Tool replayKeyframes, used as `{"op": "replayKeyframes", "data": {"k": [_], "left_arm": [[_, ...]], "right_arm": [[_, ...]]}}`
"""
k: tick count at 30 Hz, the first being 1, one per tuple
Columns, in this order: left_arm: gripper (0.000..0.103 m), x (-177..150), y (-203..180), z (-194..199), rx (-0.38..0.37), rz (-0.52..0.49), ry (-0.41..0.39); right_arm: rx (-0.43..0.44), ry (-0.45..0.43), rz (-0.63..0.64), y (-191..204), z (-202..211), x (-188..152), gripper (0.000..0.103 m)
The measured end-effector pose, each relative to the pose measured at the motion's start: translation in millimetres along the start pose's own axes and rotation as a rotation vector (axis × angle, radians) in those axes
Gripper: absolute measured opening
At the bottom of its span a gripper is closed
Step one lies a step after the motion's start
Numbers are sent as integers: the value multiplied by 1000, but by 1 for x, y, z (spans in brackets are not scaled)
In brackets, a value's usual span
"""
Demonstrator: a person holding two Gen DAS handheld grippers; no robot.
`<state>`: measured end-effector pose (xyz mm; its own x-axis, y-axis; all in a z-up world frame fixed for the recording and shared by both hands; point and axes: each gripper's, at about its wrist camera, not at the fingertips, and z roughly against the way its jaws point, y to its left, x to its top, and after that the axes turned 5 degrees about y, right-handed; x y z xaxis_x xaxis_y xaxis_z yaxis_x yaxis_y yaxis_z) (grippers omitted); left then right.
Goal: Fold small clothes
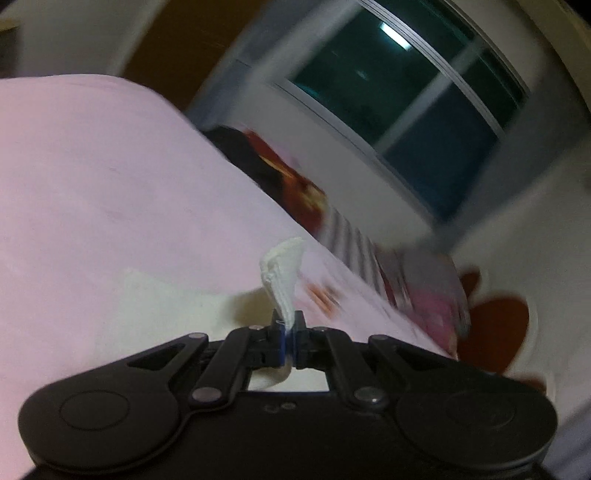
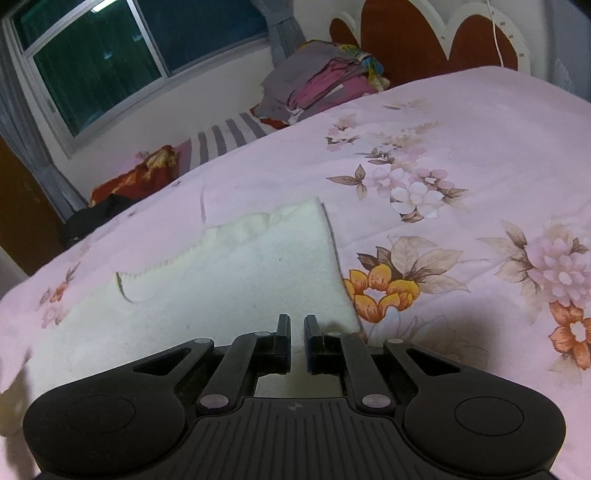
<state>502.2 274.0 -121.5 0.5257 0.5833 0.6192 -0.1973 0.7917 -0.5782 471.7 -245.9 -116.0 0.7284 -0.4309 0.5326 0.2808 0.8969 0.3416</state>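
Cream-white cloth (image 2: 236, 280), a small ribbed garment, lay spread on the pink floral bedspread (image 2: 461, 155), its scalloped edge running up and away from the right wrist camera. The left gripper (image 1: 289, 325) was clenched on a ribbed corner of that cloth, a strip of which stood up above the closed jaws; more of it showed pale on the bedspread below and behind the fingers. That view was tilted and blurred.

The right gripper (image 2: 296, 328) hovered low over the near right corner of the cloth, its jaws nearly together with a narrow gap between them. Whether any fabric was pinched in that gap could not be told from the frame; pale cloth showed through the gap beneath.

At the far edge of the bed sat a heap of folded grey and pink clothes (image 2: 317, 85) by a red-and-white headboard (image 2: 406, 33), with a striped item (image 2: 229, 140) and a red bundle (image 2: 140, 177) further along, beneath a dark window (image 2: 110, 55).
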Motion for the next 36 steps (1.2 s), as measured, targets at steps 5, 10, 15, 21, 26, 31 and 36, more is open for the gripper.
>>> {"op": "replayKeyframes", "data": {"k": [5,10,15,21,26,31,36], "left_arm": [[3,-29,-63,-34,-58,-107,96],[3,-71,-127,-62,-113,-255,205],[3,-117,-169,-86,-137,-366,312],[3,-162,-203,-112,-179,-402,403],[58,-191,-221,-120,-252,-454,467],[70,-177,-208,-74,-168,-524,354],[70,-135,-134,-18,55,-446,203]], "right_arm": [[37,-7,-10,-11,4,5,8],[70,-8,-30,-25,9,9,8],[82,-4,-49,-42,15,10,8],[100,1,-93,-64,22,12,9],[118,4,-118,-72,25,15,10],[165,-22,-81,-58,24,17,68],[262,38,-22,-26,7,19,54]]}}
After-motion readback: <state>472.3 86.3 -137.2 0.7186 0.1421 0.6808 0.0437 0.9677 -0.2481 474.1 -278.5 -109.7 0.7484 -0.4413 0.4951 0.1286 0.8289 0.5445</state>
